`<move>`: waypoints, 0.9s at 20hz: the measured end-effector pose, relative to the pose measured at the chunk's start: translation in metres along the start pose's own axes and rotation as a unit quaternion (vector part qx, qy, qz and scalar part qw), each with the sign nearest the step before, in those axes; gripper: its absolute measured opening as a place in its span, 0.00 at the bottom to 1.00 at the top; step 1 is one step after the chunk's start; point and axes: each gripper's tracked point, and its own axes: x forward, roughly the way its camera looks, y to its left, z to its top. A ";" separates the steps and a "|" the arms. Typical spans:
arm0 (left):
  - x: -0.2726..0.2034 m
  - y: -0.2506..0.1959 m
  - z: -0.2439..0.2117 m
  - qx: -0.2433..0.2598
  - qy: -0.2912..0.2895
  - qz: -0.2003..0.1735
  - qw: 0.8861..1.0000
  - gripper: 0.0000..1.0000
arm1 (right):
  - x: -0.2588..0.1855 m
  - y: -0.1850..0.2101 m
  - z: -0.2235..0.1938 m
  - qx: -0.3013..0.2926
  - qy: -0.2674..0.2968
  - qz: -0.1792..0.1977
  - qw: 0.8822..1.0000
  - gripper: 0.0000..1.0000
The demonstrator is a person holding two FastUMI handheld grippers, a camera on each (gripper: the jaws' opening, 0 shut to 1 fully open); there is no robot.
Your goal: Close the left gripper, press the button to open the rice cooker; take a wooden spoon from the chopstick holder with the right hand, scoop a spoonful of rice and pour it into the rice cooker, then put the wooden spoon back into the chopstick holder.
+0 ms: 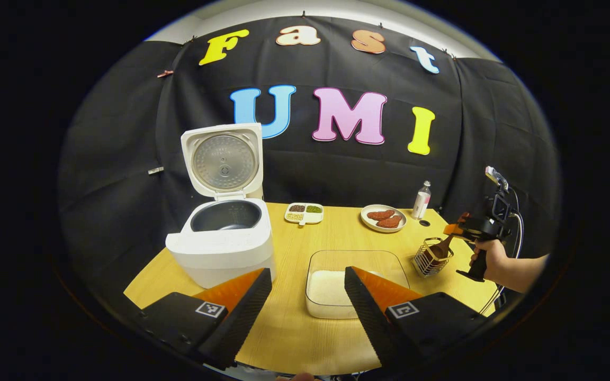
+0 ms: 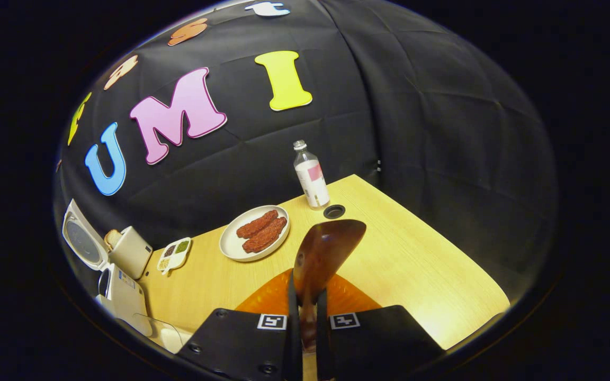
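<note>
— Since the white rice cooker (image 1: 223, 233) stands open, where's the spoon?
— Right of it, above the wire chopstick holder (image 1: 431, 257): right gripper (image 2: 305, 312) pinches the brown wooden spoon (image 2: 322, 253), bowl forward. Clear rice tub (image 1: 355, 283) lies between; left gripper (image 1: 307, 296) is spread.

On the far side of the wooden worktop (image 1: 331, 233): a white plate (image 1: 383, 218) with reddish-brown pieces of food, a clear bottle (image 1: 421, 200) upright just beside it, and a small divided dish (image 1: 304, 212) of grains.
</note>
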 end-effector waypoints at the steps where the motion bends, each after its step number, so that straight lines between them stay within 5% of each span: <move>1: -0.001 -0.001 -0.002 -0.001 -0.001 -0.002 1.000 0.96 | -0.003 0.002 0.005 -0.008 -0.008 0.002 1.000 0.10; 11: 0.002 0.017 0.000 -0.001 -0.019 -0.025 1.000 0.96 | -0.074 0.038 0.110 -0.004 -0.106 0.022 0.994 0.14; 18: -0.007 0.064 -0.003 -0.012 -0.033 -0.047 0.998 0.96 | -0.126 0.097 0.100 -0.019 -0.118 0.028 0.992 0.14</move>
